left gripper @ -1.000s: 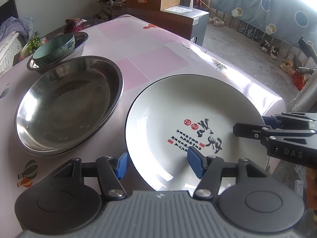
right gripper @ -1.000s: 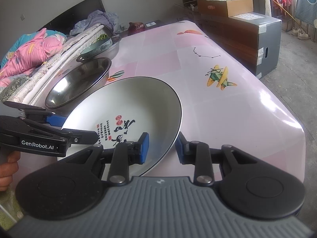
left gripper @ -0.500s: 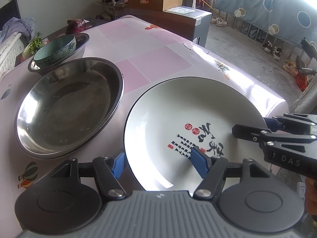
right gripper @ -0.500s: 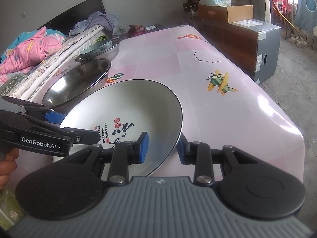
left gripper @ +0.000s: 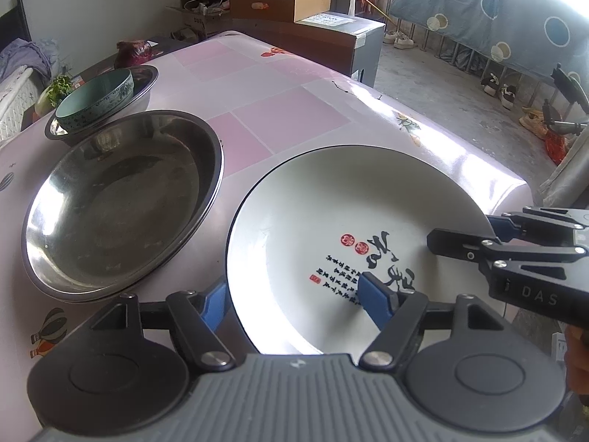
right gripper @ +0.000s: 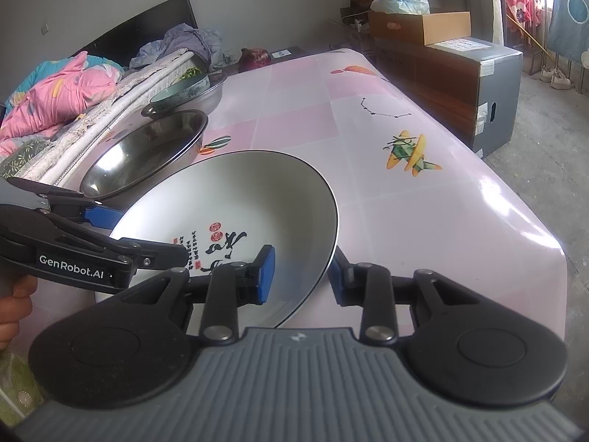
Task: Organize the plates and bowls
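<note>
Straddling the near rim of the white plate with the left gripper, held both blue pads clear of it: jaws wide apart and just been opening, one pad outside the rim, the other over the printed characters inside. Glimpsed part of a bare hand on that gripper's handle. Found the right gripper at the plate's right rim, one finger inside, the other outside and half hidden behind the edge; narrow gap, yet could not tell whether clamped on the rim or merely around it. Placed the plate near the near right corner of the pink table, seemingly resting on it. Noted, just left of the plate and apart from it, a wide steel basin. Farther back on the left, spotted a teal bowl nested in a second steel basin. Beyond the table's far end, made out a cardboard box on a cabinet.
</note>
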A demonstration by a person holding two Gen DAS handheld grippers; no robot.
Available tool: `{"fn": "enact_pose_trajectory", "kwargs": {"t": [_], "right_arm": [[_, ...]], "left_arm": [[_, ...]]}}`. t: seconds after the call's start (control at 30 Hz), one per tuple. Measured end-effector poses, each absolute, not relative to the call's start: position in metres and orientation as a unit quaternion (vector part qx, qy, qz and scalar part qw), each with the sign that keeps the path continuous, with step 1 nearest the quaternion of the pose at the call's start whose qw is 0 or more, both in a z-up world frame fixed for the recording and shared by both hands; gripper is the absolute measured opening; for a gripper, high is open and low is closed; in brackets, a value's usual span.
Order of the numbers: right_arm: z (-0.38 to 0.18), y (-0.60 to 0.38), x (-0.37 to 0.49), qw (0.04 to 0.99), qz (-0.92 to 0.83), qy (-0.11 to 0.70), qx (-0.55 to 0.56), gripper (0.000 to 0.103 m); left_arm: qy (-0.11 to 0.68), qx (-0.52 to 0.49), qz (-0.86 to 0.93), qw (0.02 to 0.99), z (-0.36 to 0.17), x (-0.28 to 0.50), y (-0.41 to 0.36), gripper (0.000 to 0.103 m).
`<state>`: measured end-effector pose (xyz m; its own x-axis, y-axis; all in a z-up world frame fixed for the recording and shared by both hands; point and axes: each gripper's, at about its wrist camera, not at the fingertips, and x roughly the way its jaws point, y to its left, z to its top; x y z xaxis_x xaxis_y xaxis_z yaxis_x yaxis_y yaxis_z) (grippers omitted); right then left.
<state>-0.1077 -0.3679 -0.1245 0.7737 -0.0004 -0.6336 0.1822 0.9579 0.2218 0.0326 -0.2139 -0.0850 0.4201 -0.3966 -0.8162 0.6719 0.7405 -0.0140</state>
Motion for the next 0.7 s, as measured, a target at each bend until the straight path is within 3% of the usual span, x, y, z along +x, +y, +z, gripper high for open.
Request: {"fn": "enact_pose_trajectory", "kwargs": {"t": [0.7], "right_arm": [[-0.1213, -0.3646, -0.1084, 0.934, -0.055, 0.326, 0.138, 0.035]], "left_arm": [[0.434, 0.148, -0.313, 0.832, -0.0807, 0.033, -0.2136, 0.073]]}}
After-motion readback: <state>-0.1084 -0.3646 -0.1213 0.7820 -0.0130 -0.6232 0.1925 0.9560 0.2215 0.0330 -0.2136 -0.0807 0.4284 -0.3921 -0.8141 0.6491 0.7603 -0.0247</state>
